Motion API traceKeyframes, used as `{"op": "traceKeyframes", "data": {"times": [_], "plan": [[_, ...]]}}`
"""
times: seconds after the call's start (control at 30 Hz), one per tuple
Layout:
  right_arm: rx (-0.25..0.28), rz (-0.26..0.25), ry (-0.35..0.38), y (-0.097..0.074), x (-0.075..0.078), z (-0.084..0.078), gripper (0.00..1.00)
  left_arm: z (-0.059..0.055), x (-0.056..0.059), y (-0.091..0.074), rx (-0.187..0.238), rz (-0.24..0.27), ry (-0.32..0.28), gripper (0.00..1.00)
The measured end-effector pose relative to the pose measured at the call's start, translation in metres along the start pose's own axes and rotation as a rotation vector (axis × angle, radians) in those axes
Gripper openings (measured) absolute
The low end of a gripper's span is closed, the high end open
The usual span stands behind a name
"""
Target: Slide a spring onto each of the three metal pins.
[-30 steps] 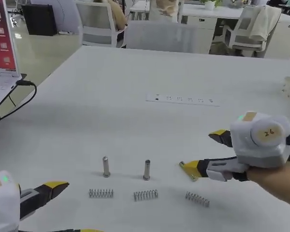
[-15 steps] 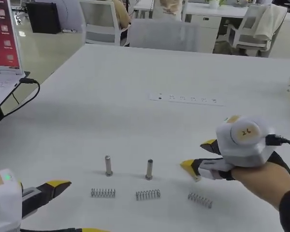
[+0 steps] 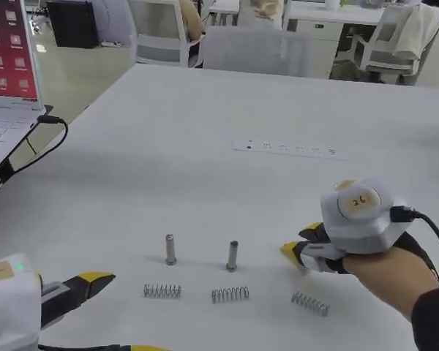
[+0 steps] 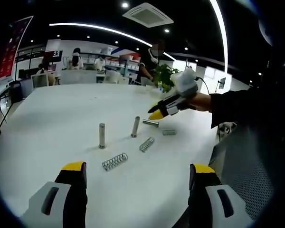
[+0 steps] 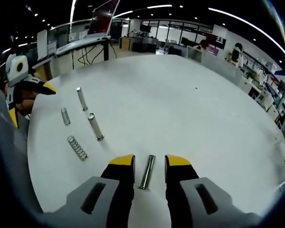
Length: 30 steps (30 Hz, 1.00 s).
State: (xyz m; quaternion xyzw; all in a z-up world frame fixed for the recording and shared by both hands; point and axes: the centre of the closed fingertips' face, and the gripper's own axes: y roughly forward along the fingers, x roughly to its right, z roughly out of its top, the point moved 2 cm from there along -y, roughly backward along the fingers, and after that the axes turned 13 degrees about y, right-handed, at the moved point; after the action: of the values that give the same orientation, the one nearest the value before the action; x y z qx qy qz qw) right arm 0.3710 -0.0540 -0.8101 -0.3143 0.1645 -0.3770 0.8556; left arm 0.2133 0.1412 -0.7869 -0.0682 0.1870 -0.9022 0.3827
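Note:
Two metal pins stand upright on the white table, the left pin [image 3: 170, 249] and the middle pin [image 3: 232, 257]. A third pin [image 5: 147, 172] lies flat between the jaws of my right gripper [image 5: 149, 160], with a thin gap on each side; the jaws are narrow but open. In the head view the right gripper [image 3: 298, 241] sits low on the table right of the middle pin. Three springs lie in a row in front: left [image 3: 162, 291], middle [image 3: 230, 294], right [image 3: 309, 303]. My left gripper [image 4: 137, 167] hovers wide open near the front edge, nothing between its fingers.
A laptop [image 3: 7, 80] with a black cable [image 3: 36, 150] sits at the far left. A white power strip [image 3: 289, 148] lies across the table's middle. Chairs and desks stand beyond the far edge. A person [image 4: 149, 64] stands in the background.
My right gripper has dropped toward the table and shifted slightly left, and its jaws have narrowed around the lying pin. The left gripper, the upright pins and the springs stay put.

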Motion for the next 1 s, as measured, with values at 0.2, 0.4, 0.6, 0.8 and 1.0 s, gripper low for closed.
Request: {"op": "traceKeyframes", "data": {"times": [0.2, 0.4, 0.6, 0.8, 1.0], "plan": [[-0.021, -0.002, 0.007, 0.005, 0.002, -0.005, 0.19, -0.001, 0.0, 0.0, -0.002, -0.002, -0.002, 0.86], [-0.038, 0.0, 0.011, 0.01, 0.002, -0.005, 0.16, -0.001, 0.0, 0.001, -0.004, -0.004, -0.004, 0.86], [-0.059, -0.002, 0.012, 0.015, 0.002, -0.008, 0.13, -0.001, 0.0, 0.001, -0.002, -0.003, -0.008, 0.85], [-0.077, -0.006, 0.022, 0.018, 0.004, -0.011, 0.13, -0.001, -0.001, 0.0, 0.002, -0.001, -0.013, 0.85], [-0.087, -0.007, 0.031, 0.021, 0.006, -0.011, 0.11, -0.002, -0.001, 0.0, 0.002, -0.003, -0.013, 0.85]]}}
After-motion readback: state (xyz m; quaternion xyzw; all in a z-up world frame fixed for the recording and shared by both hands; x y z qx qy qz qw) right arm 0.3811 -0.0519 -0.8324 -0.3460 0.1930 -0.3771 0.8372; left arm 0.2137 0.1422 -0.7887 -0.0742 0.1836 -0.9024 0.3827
